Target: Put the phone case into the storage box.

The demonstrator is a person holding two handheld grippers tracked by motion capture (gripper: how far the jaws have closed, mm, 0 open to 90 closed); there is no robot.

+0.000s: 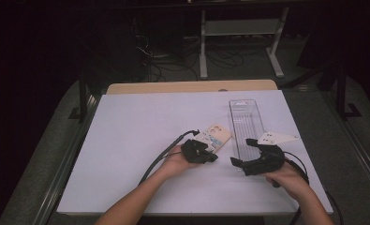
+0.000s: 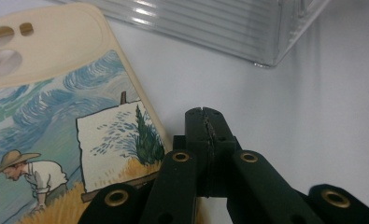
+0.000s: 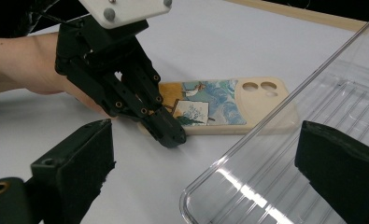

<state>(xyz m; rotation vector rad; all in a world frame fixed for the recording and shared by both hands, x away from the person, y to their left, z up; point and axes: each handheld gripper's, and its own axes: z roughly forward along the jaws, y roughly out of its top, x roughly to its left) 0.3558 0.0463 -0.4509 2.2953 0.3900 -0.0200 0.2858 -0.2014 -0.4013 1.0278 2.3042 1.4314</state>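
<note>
With its 2 jaws clenched on nothing, the left gripper (image 2: 204, 122) sits just beside the phone case (image 2: 56, 112); the right gripper (image 3: 205, 158) is wide open near the clear tray (image 3: 308, 121).

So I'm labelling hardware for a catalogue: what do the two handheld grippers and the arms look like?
Both are matte black. The left gripper has linkage bars with brass-coloured rivets, and a grey plate on top with round studs. A black cable trails from it. The right gripper has blocky padded jaws. The forearms are bare, without sleeves.
</note>
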